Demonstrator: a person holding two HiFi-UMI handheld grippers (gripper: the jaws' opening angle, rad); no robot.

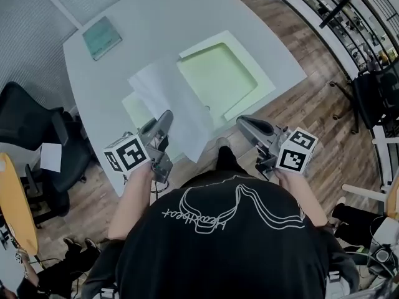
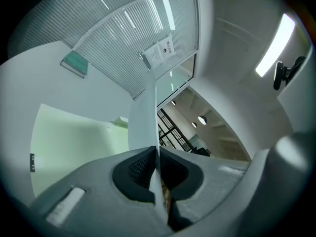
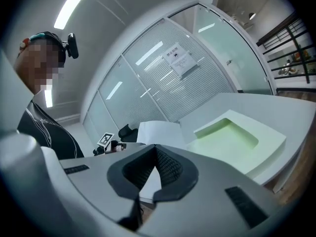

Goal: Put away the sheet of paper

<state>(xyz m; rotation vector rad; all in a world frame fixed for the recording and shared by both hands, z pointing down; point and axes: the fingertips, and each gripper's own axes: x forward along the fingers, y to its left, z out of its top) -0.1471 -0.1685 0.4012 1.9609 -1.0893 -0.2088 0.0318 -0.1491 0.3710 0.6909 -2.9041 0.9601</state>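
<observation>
A white sheet of paper (image 1: 165, 92) lies slanted across the white table (image 1: 156, 17), and its near end overhangs the front edge. My left gripper (image 1: 166, 118) is shut on the sheet's near left edge. In the left gripper view the paper (image 2: 147, 112) runs up edge-on from between the closed pads of the left gripper (image 2: 155, 151). A pale green tray (image 1: 215, 73) sits just right of the sheet. My right gripper (image 1: 243, 123) hovers off the table's front edge, shut and with nothing in it. From the right gripper (image 3: 155, 147) I see the paper (image 3: 160, 130) and the tray (image 3: 232, 135) beyond.
A flat pale green piece (image 1: 134, 108) lies partly under the paper. A teal book (image 1: 101, 37) rests at the table's far left. A black office chair (image 1: 31, 136) stands left of the table, another chair (image 1: 374, 86) at the right on the wooden floor.
</observation>
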